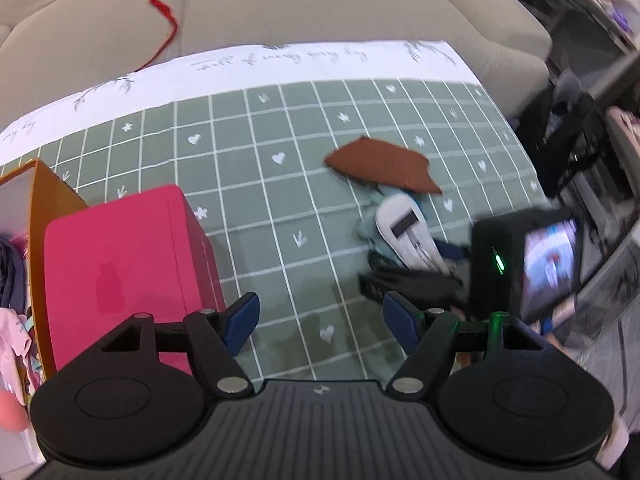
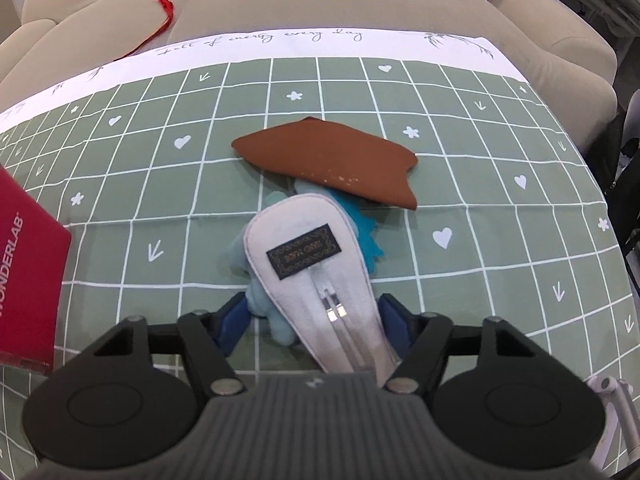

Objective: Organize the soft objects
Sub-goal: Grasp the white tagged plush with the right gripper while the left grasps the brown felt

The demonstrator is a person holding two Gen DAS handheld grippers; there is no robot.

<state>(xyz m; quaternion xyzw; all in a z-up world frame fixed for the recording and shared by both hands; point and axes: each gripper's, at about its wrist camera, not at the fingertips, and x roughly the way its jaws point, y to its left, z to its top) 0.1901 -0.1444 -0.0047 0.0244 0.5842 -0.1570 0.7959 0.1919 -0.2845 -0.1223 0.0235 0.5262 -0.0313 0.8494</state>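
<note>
A white zip pouch with a black label lies on the green checked cloth, over pale blue and bright blue felt pieces. A brown felt piece lies just beyond them. My right gripper is open, with its fingers on either side of the pouch's near end. In the left wrist view the pouch and brown felt lie to the right. My left gripper is open and empty above the cloth, beside a pink box.
An orange box at the left holds soft items, with the pink box next to it. The right gripper's body and camera sit right of the left gripper. A beige sofa with a red cord lies behind the cloth.
</note>
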